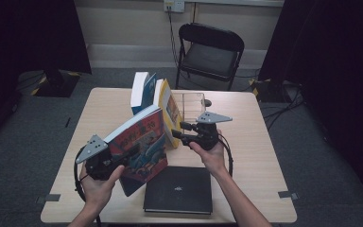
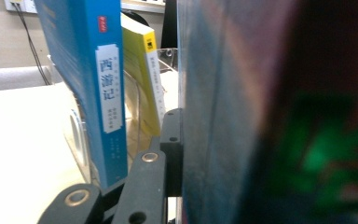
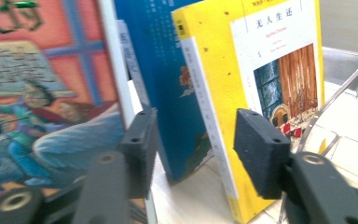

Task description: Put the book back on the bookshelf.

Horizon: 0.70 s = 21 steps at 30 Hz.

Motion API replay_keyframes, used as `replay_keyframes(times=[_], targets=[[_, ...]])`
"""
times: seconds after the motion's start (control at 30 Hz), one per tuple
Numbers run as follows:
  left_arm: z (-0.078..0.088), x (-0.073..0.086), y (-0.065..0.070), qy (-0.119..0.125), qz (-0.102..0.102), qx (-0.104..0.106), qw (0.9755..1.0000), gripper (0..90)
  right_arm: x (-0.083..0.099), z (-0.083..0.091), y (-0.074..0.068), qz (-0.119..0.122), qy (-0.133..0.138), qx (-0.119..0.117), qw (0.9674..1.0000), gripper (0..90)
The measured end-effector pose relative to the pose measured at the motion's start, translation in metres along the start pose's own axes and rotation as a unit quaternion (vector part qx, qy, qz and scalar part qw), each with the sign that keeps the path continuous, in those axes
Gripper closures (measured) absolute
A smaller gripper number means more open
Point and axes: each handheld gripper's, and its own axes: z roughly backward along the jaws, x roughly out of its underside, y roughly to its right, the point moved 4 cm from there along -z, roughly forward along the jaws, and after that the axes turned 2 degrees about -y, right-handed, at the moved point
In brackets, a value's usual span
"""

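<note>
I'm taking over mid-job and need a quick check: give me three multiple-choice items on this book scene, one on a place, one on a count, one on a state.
1. Where does the black book lie?
A. flat on the table's near edge
B. in the clear rack
C. on the chair

2. How many books stand upright by the clear rack?
A. one
B. two
C. four

3. What is the left gripper doing?
A. hanging open
B. clamping the illustrated book
C. resting on the table

Key: 1 A, it lies flat between the forearms. 2 B, a blue book and a yellow book. 3 B, its jaws press that cover.
</note>
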Motion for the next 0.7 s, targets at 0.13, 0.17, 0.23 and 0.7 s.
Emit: replay_keyframes(times=[0.13,0.17,0.23,0.7], targets=[[-0.001,-0.001,-0.004,0.001,0.006,-0.006,1.0,74.8,-0.006,-0.016,0.006,-0.016,-0.006,0.01,0.9998,40.6],[0.0,0.0,-0.004,0.002,0.007,-0.007,1.0,74.7,-0.007,-0.02,0.007,-0.017,-0.008,0.011,0.9998,40.0],[0.001,0.0,-0.005,0.0,0.005,-0.01,0.9999,74.8,-0.009,-0.029,0.007,-0.006,-0.012,0.029,0.9995,38.5],[0.004,-0.001,-0.009,0.005,0.011,-0.023,0.9997,74.7,-0.025,-0.073,0.006,0.016,-0.031,0.067,0.9971,29.5]])
